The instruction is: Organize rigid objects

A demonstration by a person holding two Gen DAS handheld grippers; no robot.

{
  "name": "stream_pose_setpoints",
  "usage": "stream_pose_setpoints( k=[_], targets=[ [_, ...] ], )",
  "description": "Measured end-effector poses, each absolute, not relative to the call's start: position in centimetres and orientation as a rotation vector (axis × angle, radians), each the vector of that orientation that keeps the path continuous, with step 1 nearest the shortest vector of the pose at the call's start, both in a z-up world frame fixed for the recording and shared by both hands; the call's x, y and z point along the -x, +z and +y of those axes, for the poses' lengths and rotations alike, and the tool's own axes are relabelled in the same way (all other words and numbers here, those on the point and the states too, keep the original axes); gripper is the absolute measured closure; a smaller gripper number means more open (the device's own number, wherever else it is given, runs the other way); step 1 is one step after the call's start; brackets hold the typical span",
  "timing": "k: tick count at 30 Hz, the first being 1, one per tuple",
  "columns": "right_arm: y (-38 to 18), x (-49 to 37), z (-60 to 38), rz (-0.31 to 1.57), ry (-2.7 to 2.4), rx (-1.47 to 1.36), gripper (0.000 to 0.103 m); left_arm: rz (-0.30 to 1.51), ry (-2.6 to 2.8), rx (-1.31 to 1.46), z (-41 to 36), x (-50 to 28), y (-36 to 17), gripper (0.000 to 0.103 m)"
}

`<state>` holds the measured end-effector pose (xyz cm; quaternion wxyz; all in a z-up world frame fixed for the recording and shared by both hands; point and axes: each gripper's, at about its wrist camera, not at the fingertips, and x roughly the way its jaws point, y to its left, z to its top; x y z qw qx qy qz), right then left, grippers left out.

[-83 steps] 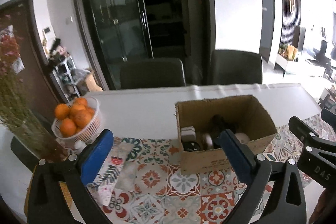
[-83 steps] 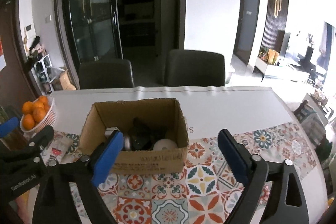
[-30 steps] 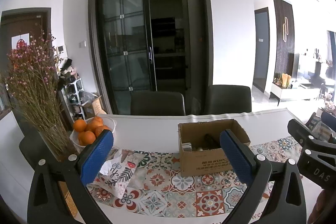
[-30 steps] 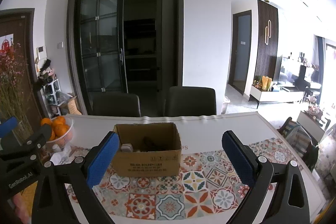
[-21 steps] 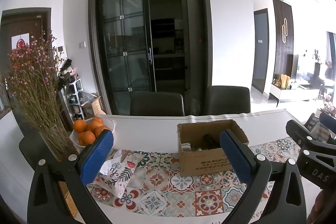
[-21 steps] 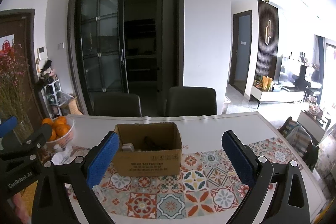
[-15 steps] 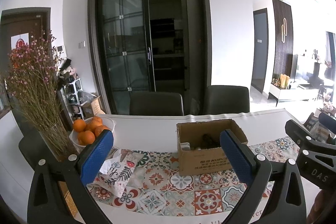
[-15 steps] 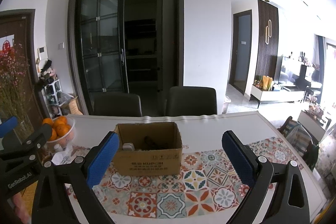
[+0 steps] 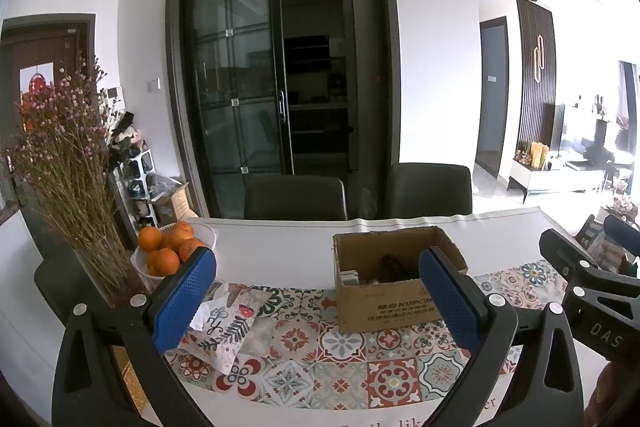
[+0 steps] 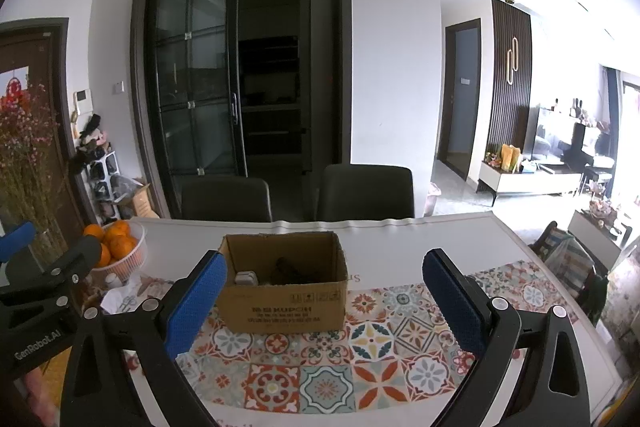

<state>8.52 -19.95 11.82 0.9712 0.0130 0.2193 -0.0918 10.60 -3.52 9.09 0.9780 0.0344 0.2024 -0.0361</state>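
Note:
An open cardboard box (image 9: pixel 384 301) (image 10: pixel 282 301) stands on the patterned table runner (image 9: pixel 320 359) (image 10: pixel 372 347). Inside it lie a dark object (image 10: pixel 288 273) and a small white block (image 10: pixel 245 278); the rest of its contents are hidden by the walls. My left gripper (image 9: pixel 316 303) is open with nothing between its blue pads, held back from the box at the near table edge. My right gripper (image 10: pixel 324 303) is also open and empty, level with it, the box framed between its fingers.
A white basket of oranges (image 9: pixel 172 251) (image 10: pixel 116 247) and a vase of dried flowers (image 9: pixel 76 195) stand at the left. A crumpled patterned cloth (image 9: pixel 224 323) lies on the runner. Two dark chairs (image 9: pixel 296 197) (image 10: pixel 366 191) face the table's far side.
Both grippers have pulled back and risen away from the box since 2.8 s ago, so it looks smaller. Over the last second the views barely shift.

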Motion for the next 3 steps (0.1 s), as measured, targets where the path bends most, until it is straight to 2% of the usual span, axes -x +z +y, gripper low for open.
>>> stream_pose_setpoints(
  k=[3],
  targets=[
    [11.82,-8.49,-19.95,0.442,-0.187,-0.027,0.003,0.41,-0.073,-0.067,-3.5,-10.53,9.07,0.0]
  ],
)
